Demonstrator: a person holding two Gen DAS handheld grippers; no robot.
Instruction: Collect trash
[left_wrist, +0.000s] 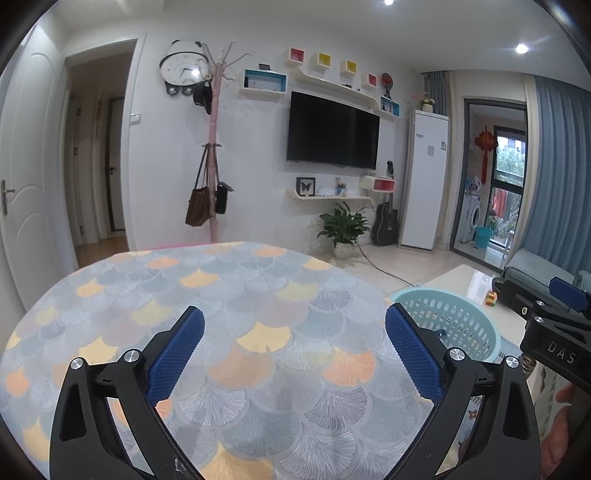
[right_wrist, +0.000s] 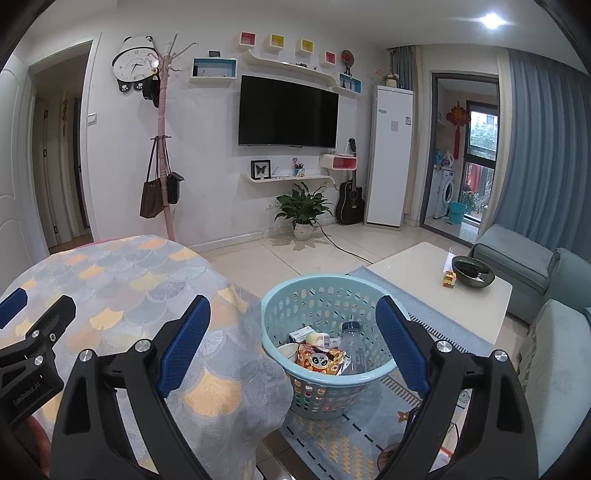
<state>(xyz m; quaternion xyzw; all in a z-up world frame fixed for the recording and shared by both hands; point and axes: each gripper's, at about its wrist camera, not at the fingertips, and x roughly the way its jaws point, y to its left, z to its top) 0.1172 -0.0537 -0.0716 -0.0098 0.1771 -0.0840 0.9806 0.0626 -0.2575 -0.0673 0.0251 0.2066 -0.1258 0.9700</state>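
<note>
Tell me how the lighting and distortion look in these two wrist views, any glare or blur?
Left wrist view: strong fisheye bending of the door frame, black corners, a ceiling spotlight flaring, glare on the clock, slightly soft tablecloth. Right wrist view: same curvature, one blown-out spotlight, even indoor light, the basket reasonably sharp.

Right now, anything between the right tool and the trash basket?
Nothing visible. The right tool is open and empty, and the light blue basket sits on the rug directly ahead, open-topped, already holding a clear bottle and a panda snack wrapper. The draped table lies to its left.
</note>
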